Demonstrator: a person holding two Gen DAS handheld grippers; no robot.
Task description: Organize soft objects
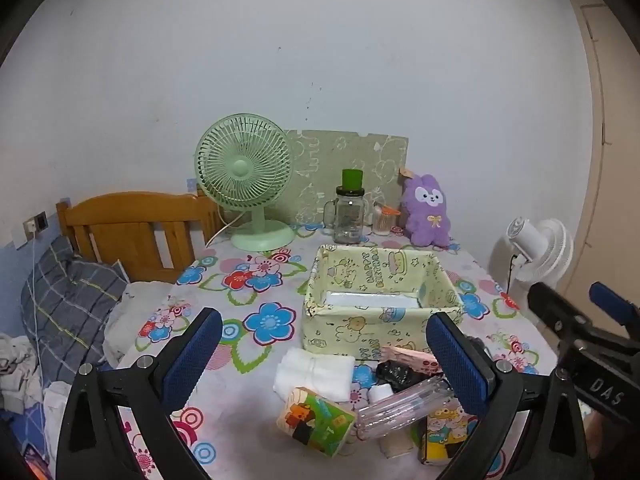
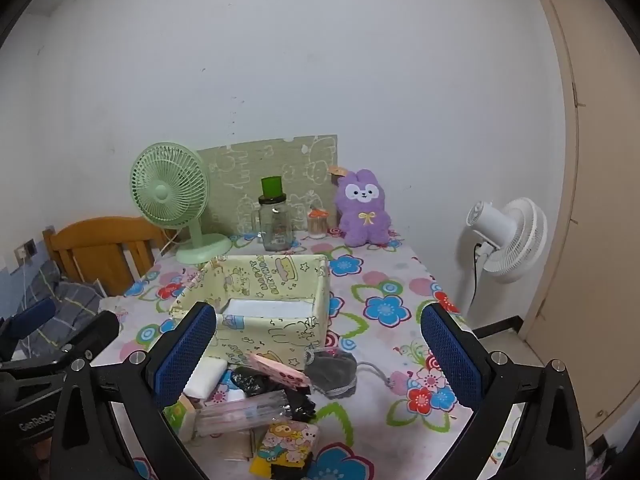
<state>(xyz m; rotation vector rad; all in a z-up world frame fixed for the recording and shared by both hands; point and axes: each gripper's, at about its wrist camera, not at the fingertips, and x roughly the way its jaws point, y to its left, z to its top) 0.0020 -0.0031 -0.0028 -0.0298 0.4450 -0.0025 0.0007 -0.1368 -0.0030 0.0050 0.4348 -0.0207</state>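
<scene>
1. The left gripper is wide open. Its blue pads hold nothing and touch nothing.
2. The right gripper is wide open too, and it holds nothing.
3. A folded white towel lies on the flowery tablecloth, between the left gripper's fingers and a little past them.
4. A green tissue pack lies just in front of the towel, closer to the left gripper.
5. A gray pouch with a cord lies between the right gripper's fingers, nearer the left finger.
6. A clear pack of pens, a black crumpled bag and a pink packet sit in a pile by the right gripper's left finger.
7. The yellow fabric box stands open just behind the pile.
8. A purple plush bunny sits far back by the wall.
9. The table's right edge is near the right gripper's right finger.
</scene>
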